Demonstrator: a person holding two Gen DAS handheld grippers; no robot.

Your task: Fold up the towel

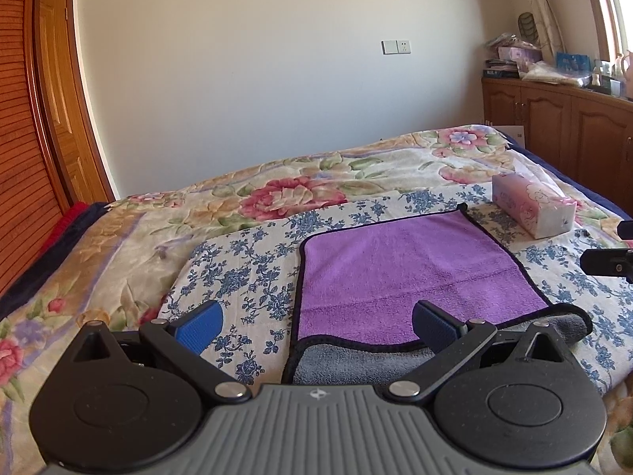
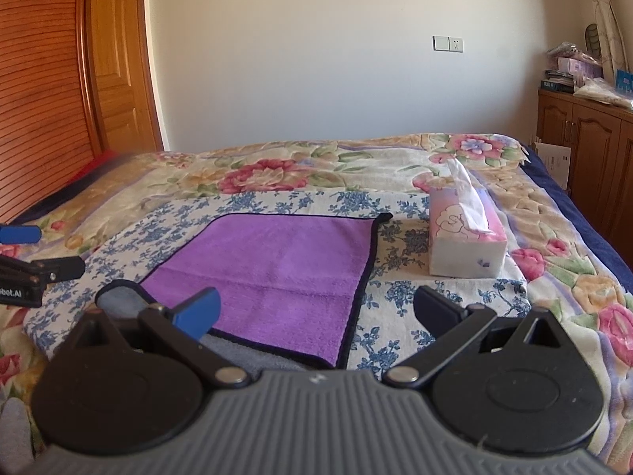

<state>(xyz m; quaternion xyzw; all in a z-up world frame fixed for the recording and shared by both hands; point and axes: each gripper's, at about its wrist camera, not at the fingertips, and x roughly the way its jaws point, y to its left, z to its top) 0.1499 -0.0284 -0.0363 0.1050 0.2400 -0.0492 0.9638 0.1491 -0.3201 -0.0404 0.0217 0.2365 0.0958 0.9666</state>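
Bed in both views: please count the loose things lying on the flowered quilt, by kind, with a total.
Blue-flowered white cloth mat: 1
Purple towel with dark trim and grey underside: 1
Pink and white tissue box: 1
Total: 3

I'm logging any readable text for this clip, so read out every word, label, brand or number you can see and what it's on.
"ebot.AI": white letters on the left gripper, cut off by the picture's left edge.
Small emblem on the gripper bodies: a mark, no readable letters.
Tissue box: drawings only, no legible words.
Books and boxes on the cabinet: print too small and blurred.
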